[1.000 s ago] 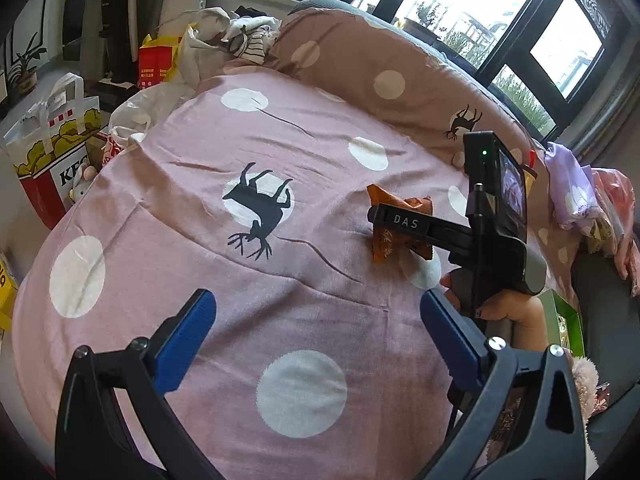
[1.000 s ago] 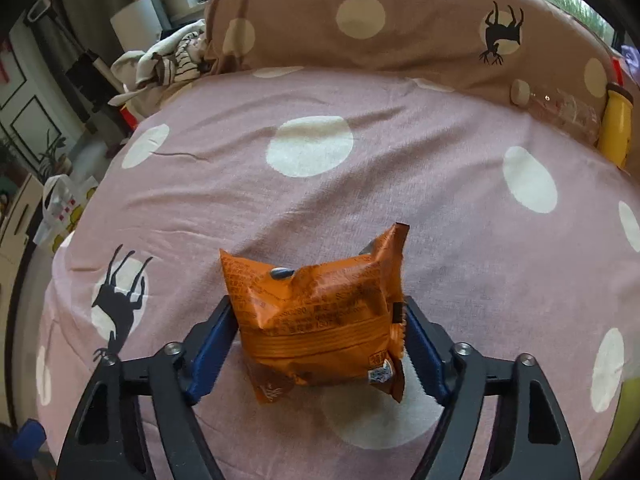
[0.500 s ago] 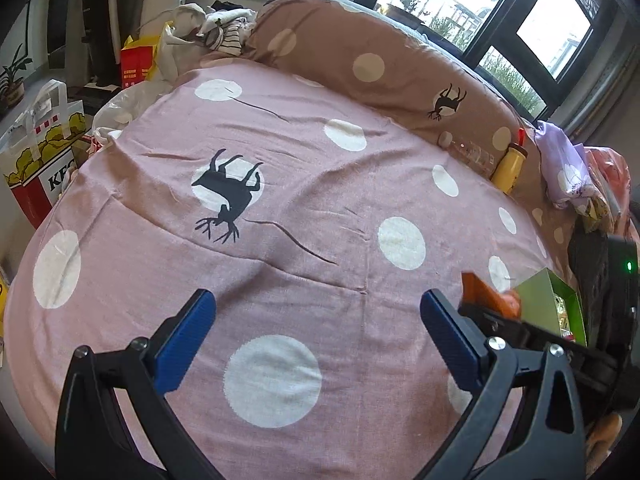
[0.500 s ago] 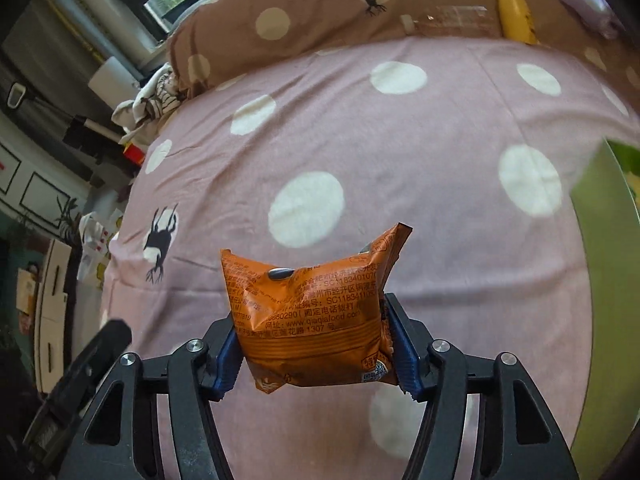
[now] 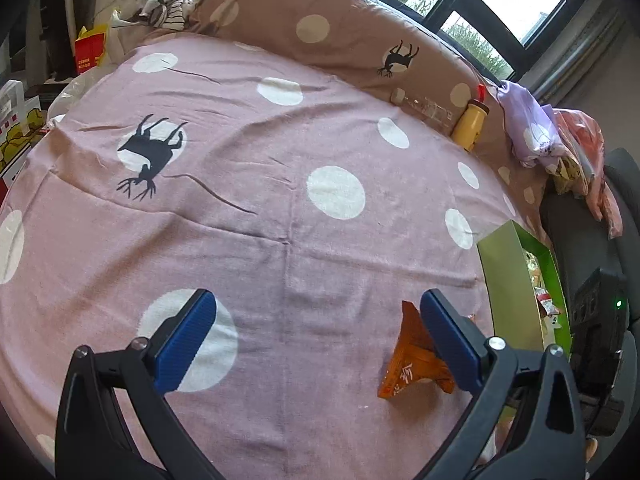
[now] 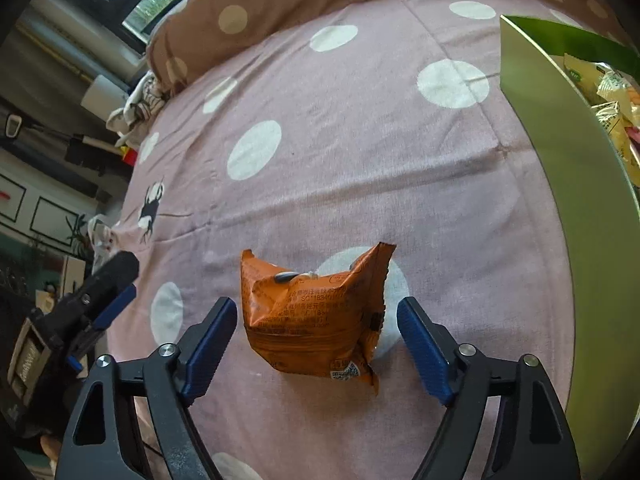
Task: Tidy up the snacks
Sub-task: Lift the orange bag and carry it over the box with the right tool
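Note:
An orange snack packet [image 6: 320, 312] lies on the pink dotted bedspread [image 6: 340, 168], between the blue pads of my right gripper [image 6: 316, 340], which is open and clear of it on both sides. In the left wrist view the packet [image 5: 412, 364] lies partly behind the right pad of my left gripper [image 5: 320, 336], which is open and empty. A green box [image 6: 568, 152] with several snack packets inside stands just right of the packet. It also shows in the left wrist view [image 5: 508, 276].
A brown dotted bolster [image 5: 340, 40] runs along the bed's far edge, with a yellow bottle [image 5: 470, 124] and a clear bottle [image 5: 424, 104] against it. Clothes [image 5: 560, 140] pile at the far right. Bags [image 5: 88, 52] stand beyond the left edge.
My right gripper carried the orange packet rightward toward the green box, then opened and let it go onto the bedspread. My left gripper stayed open and turned to the right.

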`<state>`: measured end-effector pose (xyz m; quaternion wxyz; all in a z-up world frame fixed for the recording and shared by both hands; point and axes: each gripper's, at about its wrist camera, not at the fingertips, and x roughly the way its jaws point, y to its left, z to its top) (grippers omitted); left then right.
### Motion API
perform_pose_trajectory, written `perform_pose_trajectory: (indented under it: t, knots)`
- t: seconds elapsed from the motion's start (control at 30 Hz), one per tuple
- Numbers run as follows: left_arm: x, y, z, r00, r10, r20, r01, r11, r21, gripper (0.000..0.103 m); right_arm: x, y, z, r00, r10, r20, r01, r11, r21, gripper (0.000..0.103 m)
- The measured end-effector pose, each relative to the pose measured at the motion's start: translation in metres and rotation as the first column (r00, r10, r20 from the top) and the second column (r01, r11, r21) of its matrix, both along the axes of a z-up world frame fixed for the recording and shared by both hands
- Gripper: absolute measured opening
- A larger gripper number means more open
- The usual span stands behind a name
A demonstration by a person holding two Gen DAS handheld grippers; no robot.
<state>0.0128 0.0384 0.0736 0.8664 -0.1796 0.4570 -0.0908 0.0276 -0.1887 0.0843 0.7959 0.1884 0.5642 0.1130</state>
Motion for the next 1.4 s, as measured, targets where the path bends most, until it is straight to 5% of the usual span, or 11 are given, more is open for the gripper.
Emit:
perform_pose_trajectory:
  t: [0.37, 0.63, 0.73, 0.8, 1.0, 1.2, 1.4]
  knots:
    - [-0.01, -0.058, -0.016, 0.956, -0.284, -0.074, 0.275, 0.954, -0.116, 0.102, -0.008, -0.041, 0.016, 0.994, -0.079, 0.079, 0.064, 0.983, 0.173, 0.083]
    - [-0.008, -0.08, -0.037, 0.936, -0.336, -0.108, 0.32, 0.937, -0.14, 0.097, -0.001, -0.025, -0.004, 0.999, -0.027, 0.028, 0.021, 0.98, 0.2, 0.082]
    - [-0.005, -0.088, -0.044, 0.925, -0.364, -0.108, 0.344, 0.924, -0.165, 0.09, 0.002, -0.018, -0.015, 1.0, -0.012, -0.002, 0.012, 0.98, 0.2, 0.074]
    - [-0.006, -0.093, -0.045, 0.926, -0.367, -0.087, 0.352, 0.924, -0.149, 0.081, 0.004, -0.015, -0.023, 0.999, 0.001, -0.034, 0.007, 0.976, 0.219, 0.066]
    - [-0.009, -0.097, -0.042, 0.925, -0.375, -0.056, 0.365, 0.921, -0.136, 0.062, 0.002, -0.018, -0.021, 1.0, -0.004, -0.019, 0.008, 0.967, 0.254, 0.062]
    - [-0.023, -0.111, -0.004, 0.924, -0.376, 0.07, 0.38, 0.923, -0.062, 0.061, -0.012, -0.031, 0.021, 0.993, -0.021, 0.115, -0.01, 0.964, 0.267, 0.062]
    - [-0.032, -0.148, 0.035, 0.879, -0.436, 0.191, 0.438, 0.898, 0.034, 0.061, -0.027, -0.067, 0.062, 0.967, -0.091, 0.236, 0.021, 0.959, 0.283, 0.062]
